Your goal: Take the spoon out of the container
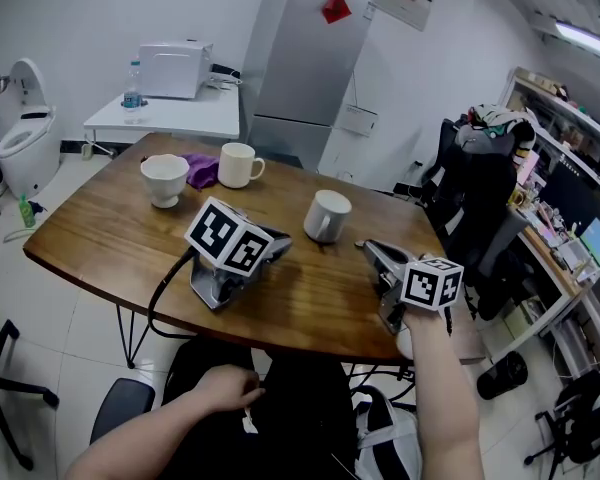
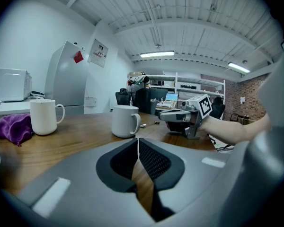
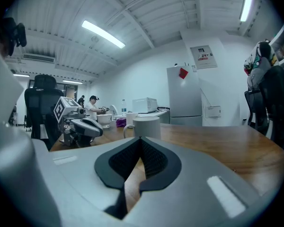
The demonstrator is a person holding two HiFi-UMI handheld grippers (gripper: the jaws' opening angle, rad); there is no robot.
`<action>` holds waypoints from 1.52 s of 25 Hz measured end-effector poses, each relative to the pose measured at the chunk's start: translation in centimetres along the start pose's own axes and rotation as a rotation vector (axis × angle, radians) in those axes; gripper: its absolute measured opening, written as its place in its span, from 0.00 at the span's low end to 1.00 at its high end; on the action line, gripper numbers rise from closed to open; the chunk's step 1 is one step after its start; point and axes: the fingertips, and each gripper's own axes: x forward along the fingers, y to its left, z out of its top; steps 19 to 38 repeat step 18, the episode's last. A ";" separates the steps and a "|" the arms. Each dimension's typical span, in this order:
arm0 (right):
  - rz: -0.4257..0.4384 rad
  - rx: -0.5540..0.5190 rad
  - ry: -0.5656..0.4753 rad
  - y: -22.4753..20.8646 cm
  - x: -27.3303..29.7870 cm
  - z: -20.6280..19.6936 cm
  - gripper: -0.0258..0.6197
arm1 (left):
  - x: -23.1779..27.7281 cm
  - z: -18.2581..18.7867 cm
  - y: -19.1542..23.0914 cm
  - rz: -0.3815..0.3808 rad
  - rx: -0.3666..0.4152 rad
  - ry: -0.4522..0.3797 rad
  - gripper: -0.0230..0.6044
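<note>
spoon escapes us in every view: the insides of the bowl, the far mug and the near mug on the table are too small to read. we see the left gripper lying on the table, pressed together on nothing, with the left hand off it. the right gripper, likewise pressed together and empty, sits near the table's edge, and the right hand is mostly hidden behind it.

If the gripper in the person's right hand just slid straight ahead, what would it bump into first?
Most likely the white mug, which stands dead ahead of the right gripper and its closed jaws. How far off it is can't be judged well from here.
</note>
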 end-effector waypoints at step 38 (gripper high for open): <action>0.001 -0.001 -0.008 0.0 -0.3 0.1 0.04 | 0.0 0.1 -0.2 -0.001 -0.002 0.003 0.06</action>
